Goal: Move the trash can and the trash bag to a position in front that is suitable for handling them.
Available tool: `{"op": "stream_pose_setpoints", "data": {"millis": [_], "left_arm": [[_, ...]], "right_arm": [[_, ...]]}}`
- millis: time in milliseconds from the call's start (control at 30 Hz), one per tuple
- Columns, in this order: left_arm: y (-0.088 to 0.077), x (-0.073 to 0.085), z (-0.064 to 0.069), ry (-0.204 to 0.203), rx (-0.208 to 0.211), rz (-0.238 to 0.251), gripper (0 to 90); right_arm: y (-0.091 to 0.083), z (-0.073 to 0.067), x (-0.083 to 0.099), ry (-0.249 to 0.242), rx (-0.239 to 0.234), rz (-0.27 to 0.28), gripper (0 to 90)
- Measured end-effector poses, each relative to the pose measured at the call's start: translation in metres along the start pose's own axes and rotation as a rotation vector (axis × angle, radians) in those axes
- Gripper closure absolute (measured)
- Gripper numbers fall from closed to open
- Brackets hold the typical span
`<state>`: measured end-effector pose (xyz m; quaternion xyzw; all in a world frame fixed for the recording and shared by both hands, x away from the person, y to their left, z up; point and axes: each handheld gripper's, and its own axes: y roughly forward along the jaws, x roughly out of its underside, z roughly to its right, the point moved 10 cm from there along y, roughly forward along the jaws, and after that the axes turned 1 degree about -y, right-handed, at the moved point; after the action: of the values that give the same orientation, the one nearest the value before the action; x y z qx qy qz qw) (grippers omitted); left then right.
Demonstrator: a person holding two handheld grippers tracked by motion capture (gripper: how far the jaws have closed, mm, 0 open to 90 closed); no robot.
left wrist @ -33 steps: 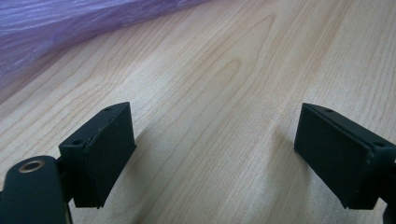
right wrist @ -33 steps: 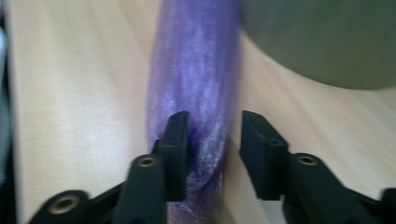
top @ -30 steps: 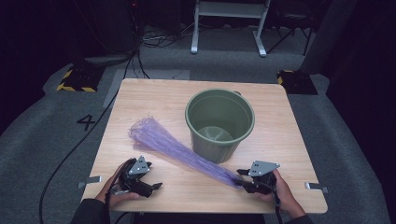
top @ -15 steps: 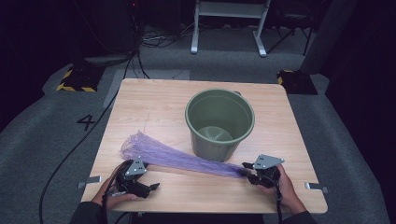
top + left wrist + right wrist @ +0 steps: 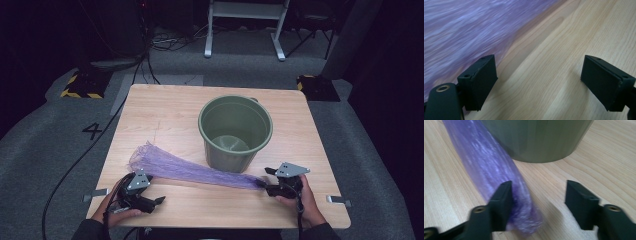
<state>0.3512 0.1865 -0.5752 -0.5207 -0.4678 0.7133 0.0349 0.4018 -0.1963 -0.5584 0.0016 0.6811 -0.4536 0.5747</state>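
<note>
Purple mesh bag (image 5: 195, 170) lies flat on table (image 5: 165, 115) before green bucket (image 5: 235, 131). Right gripper (image 5: 537, 195): jaws just opened, apart, bag's bunched end between, touching one pad. Left gripper (image 5: 539, 75): jaws wide, empty. Better to regrip the end squarely before lifting. Bag blurred; its mouth indiscernible

purple streaked bag (image 5: 195, 171), green bucket (image 5: 235, 132), black tongs (image 5: 537, 202)

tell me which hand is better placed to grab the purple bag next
Right, probably. The right gripper stands open with the narrow end of the purple bag between its jaws. The left gripper is open over bare table, the bag beside it.
</note>
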Motion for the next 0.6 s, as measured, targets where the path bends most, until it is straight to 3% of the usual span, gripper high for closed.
{"op": "stream_pose_setpoints", "data": {"millis": [67, 100, 133, 200, 367, 600], "left_arm": [[-0.001, 0.0008, -0.0017, -0.003, -0.005, 0.0, 13.0], [-0.0027, 0.0024, -0.0039, -0.011, -0.013, 0.001, 13.0], [-0.0034, 0.0031, -0.005, -0.014, -0.018, 0.001, 13.0], [-0.0041, 0.0039, -0.0063, -0.016, -0.02, 0.0, 13.0], [-0.0036, 0.0033, -0.0079, -0.017, -0.02, 0.002, 13.1], [-0.0059, 0.0048, -0.0074, -0.019, -0.028, 0.0, 14.6]], "right_arm": [[0.0009, -0.0008, 0.0015, 0.006, -0.018, -0.004, 50.6], [0.0039, -0.0022, 0.0042, 0.0, -0.048, -0.008, 61.3], [0.0047, -0.0026, 0.0045, -0.002, -0.057, -0.013, 63.8], [0.0056, -0.0021, 0.0036, -0.016, -0.053, -0.012, 68.5], [0.0065, -0.0017, 0.0041, 0.003, -0.079, -0.019, 70.8], [0.0082, 0.0002, 0.003, 0.007, -0.079, -0.019, 75.9]]}}
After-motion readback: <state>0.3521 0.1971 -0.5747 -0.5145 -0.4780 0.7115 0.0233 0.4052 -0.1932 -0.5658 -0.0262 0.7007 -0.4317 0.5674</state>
